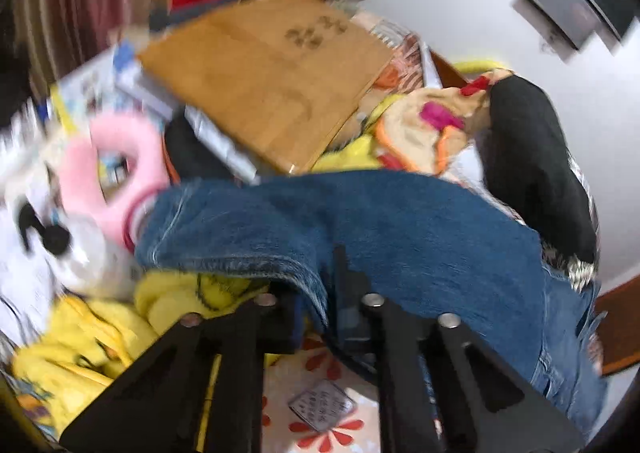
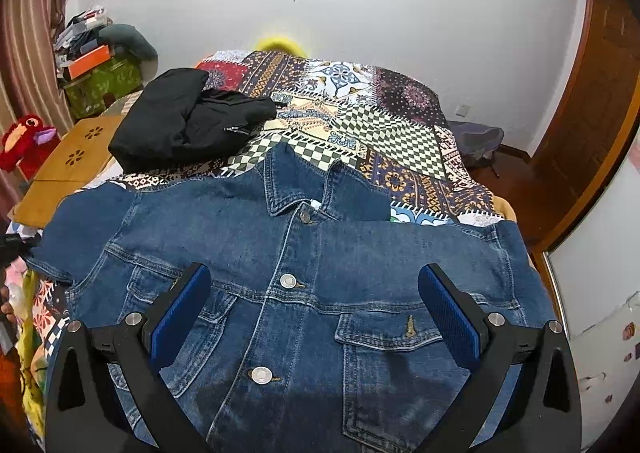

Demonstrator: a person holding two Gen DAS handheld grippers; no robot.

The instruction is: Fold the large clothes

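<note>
A patchwork bed cover (image 2: 400, 125) lies before you. Your denim jacket (image 2: 304, 293) is spread face up across its near end, collar away from you. A black garment (image 2: 180, 125) is bunched beyond it. Your right gripper (image 2: 314, 309) hovers spread wide over the chest. Your left gripper (image 1: 320, 301) is clenched on a sleeve fold.

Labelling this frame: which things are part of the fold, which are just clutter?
Job:
denim jacket
left gripper, shut on the jacket's sleeve
right gripper, open above the jacket's front

Clutter:
black garment
patchwork bedspread
wooden board
red plush toy
</note>
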